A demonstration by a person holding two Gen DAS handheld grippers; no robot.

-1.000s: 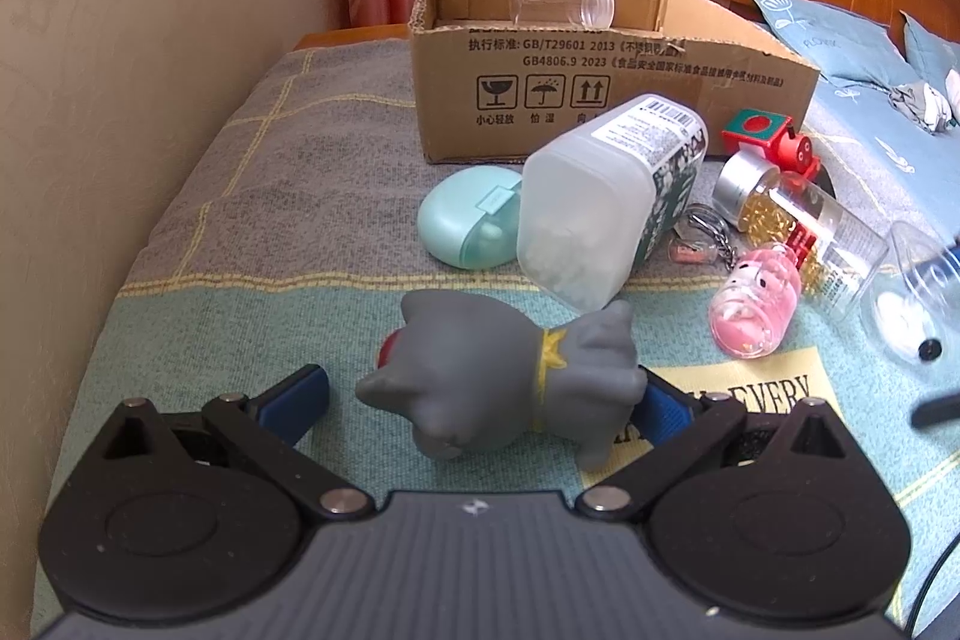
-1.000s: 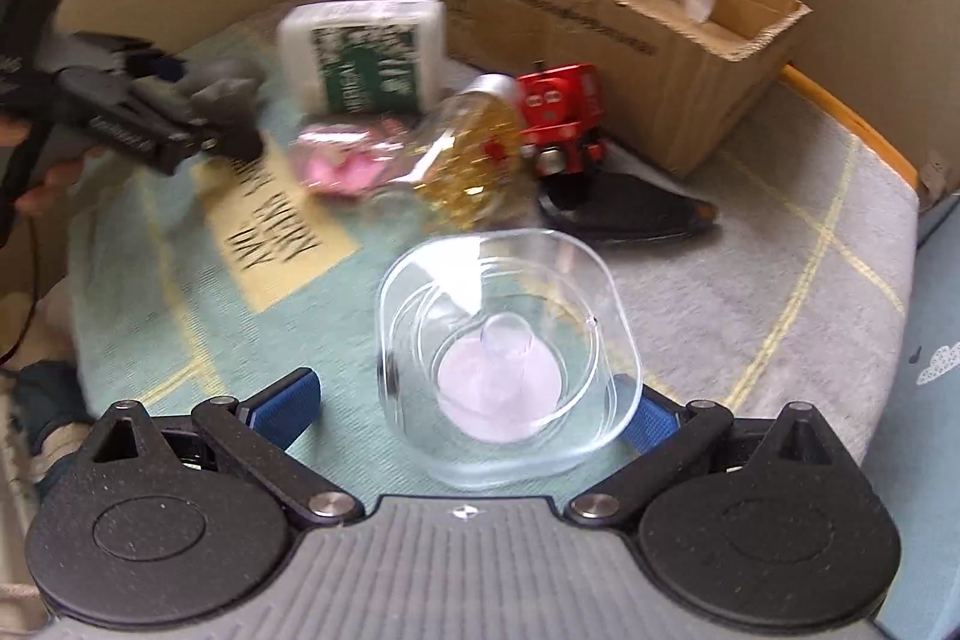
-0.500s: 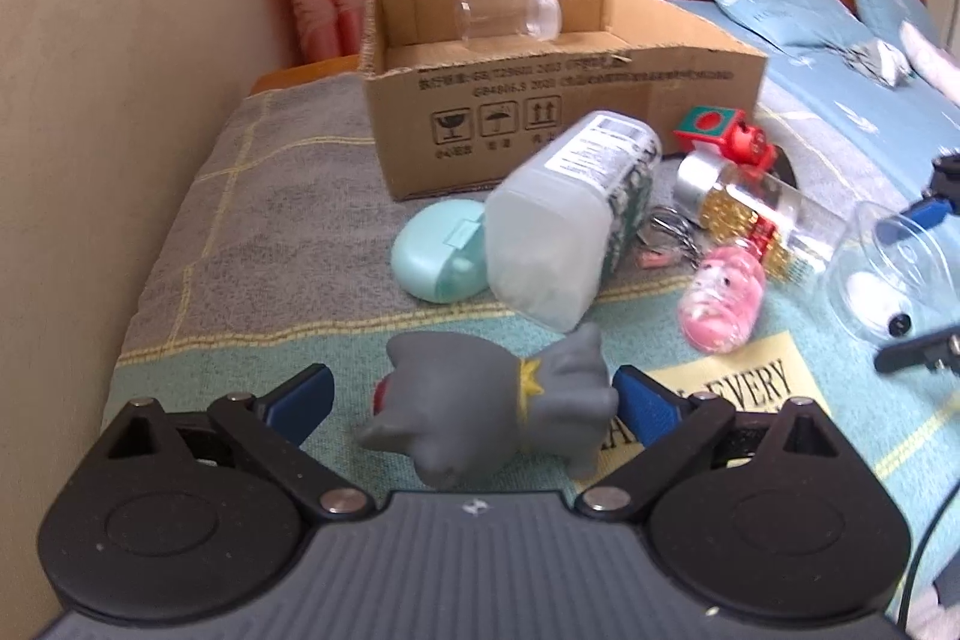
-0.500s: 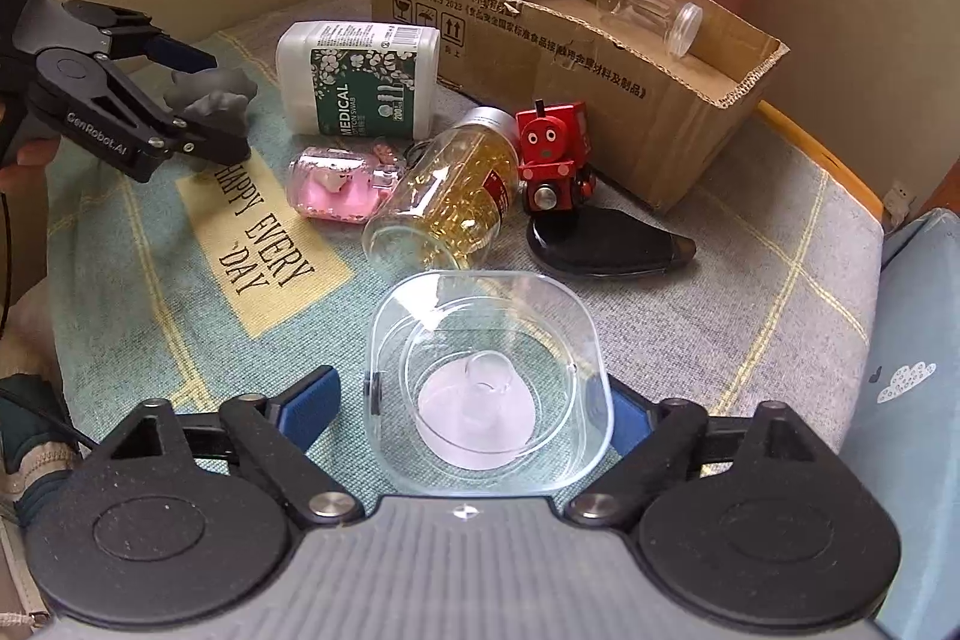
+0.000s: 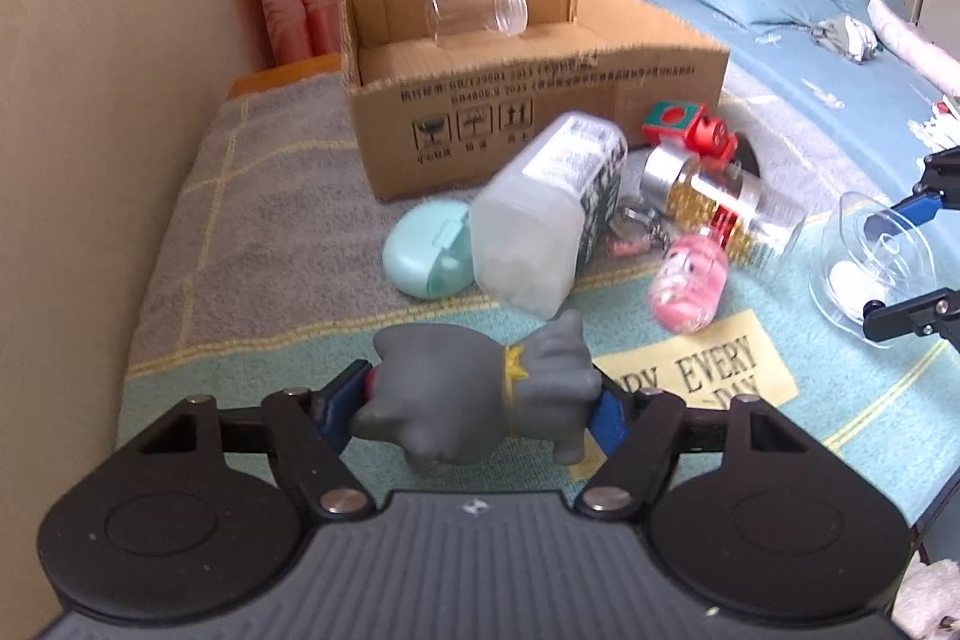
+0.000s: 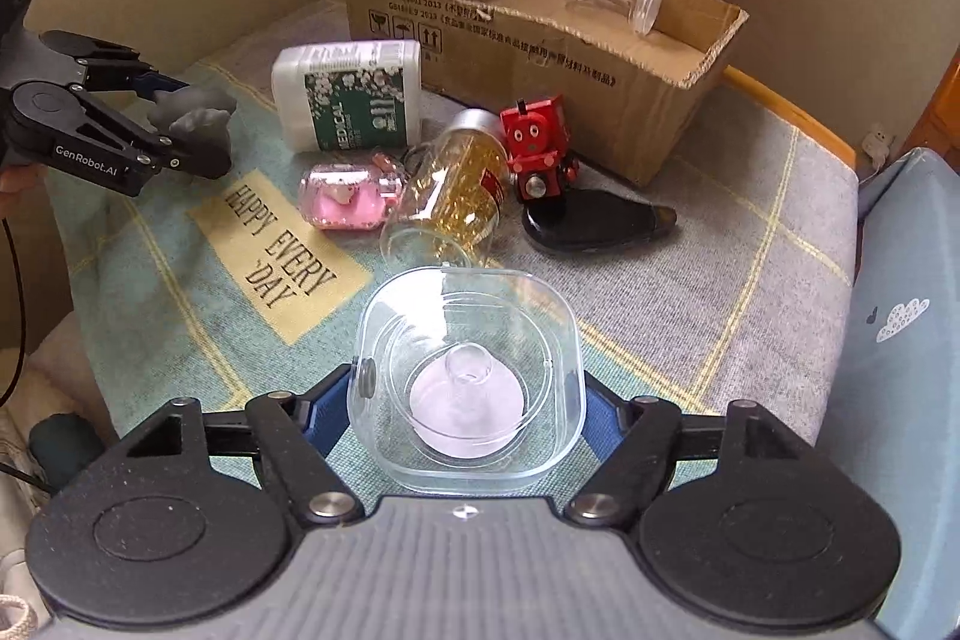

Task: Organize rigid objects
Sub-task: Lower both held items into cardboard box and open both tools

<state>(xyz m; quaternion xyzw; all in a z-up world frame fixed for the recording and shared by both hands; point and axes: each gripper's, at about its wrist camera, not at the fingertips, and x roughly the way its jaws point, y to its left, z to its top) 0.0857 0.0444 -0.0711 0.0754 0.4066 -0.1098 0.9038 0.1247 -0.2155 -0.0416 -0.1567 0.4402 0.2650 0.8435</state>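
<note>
Left gripper [image 5: 480, 403]: fingers clamped on the grey toy [image 5: 474, 400], one blue pad at each end, toy lifted clear of the blanket [image 5: 252, 232] near its front edge.
Right gripper [image 6: 468, 400]: fingers pressed against both sides of the clear dish [image 6: 471, 379], open side facing away from the camera, white disc inside.
Box [image 5: 528, 100]: sits at the blanket's far edge, open on top, a clear tube [image 5: 477, 10] lying inside against the back wall.
White bottle [image 5: 546, 214]: on its side just in front of the box, touching the mint case [image 5: 426, 250].
Gold jar [image 6: 456, 196]: lying down mid-blanket, pink bottle [image 6: 348, 196] just beside it.
Red train [image 6: 537, 148]: upright by the box's front wall, black case [image 6: 594, 223] just in front of it.
</note>
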